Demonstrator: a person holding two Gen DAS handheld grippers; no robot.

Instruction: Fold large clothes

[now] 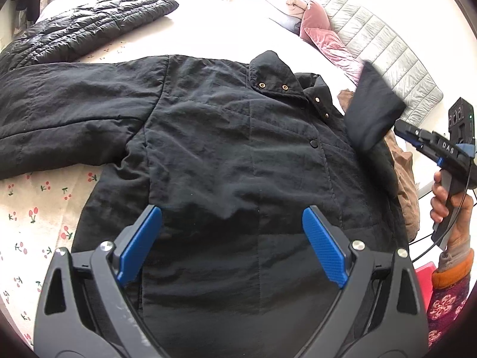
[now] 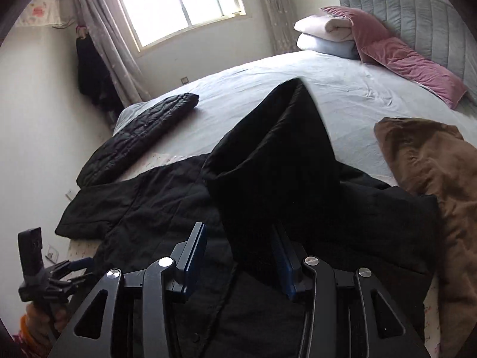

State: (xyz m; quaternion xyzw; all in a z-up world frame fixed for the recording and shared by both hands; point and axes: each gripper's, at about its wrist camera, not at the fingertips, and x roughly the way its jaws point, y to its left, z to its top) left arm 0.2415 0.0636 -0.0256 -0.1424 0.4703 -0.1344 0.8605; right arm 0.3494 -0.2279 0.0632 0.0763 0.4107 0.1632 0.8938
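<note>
Over the cherry-print bed sheet (image 1: 38,208), my left tongs (image 1: 232,223) hover wide open above the black jacket (image 1: 223,137), spread front-up for folding, its outstretched sleeve (image 1: 59,104) lying flat. The other sleeve (image 1: 372,107) rears over the chest, apparently mid-fold. My right tongs (image 2: 238,247) stand parted, gripping nothing. Beyond are a quilted jacket (image 1: 89,26), brown garment (image 2: 432,179), pink pillows (image 2: 402,56) and a bright window (image 2: 179,3).

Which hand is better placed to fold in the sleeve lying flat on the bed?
Left, probably: the left gripper hangs open over the coat beside the flat sleeve; the right gripper sits opposite, by the raised sleeve.
</note>
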